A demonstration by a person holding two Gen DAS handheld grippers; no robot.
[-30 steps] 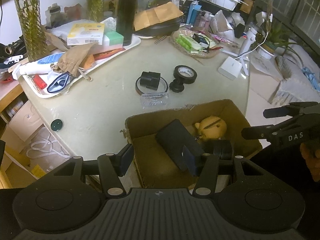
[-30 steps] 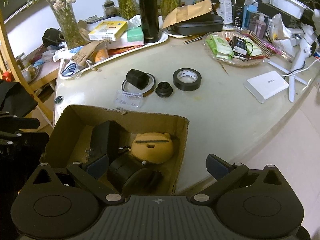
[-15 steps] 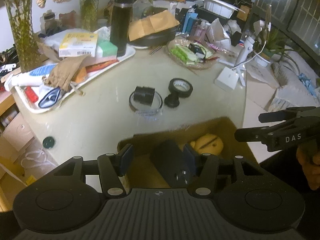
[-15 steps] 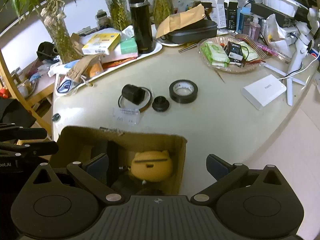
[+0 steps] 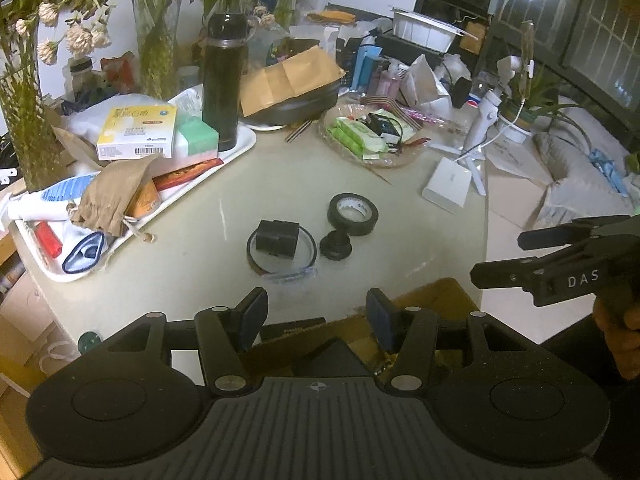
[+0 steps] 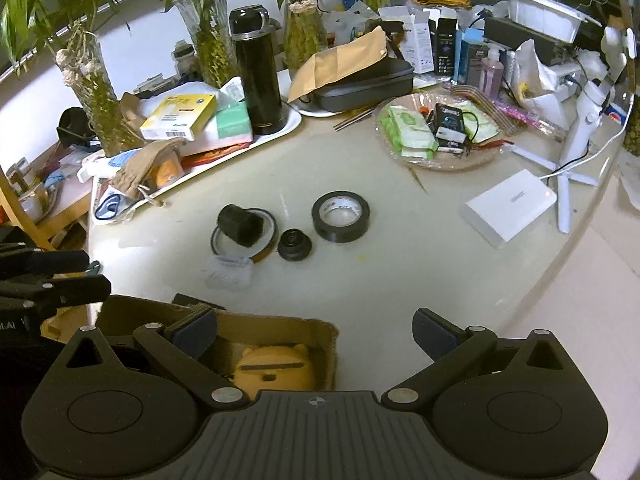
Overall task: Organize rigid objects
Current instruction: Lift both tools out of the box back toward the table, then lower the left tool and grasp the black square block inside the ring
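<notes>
Matte black plastic left gripper (image 5: pixel 316 312): ribbed housing, two round discs, silver pivot screws, blue-grey finger pads (image 5: pixel 252 312). Matching black right gripper (image 6: pixel 314 332), white "DAS" lettering. Bare-skinned right hand (image 5: pixel 622 336).

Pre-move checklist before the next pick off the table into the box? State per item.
1. left gripper open, nothing between fingers: ok.
2. right gripper open, nothing held: ok.
3. black tape roll lying flat, apart from neighbours: ok.
4. small black lens cap clear of the tape: ok.
5. black block sits on a thin ring, may drag it: not ok.
6. Free room in cardboard box: cannot tell, mostly hidden.
</notes>
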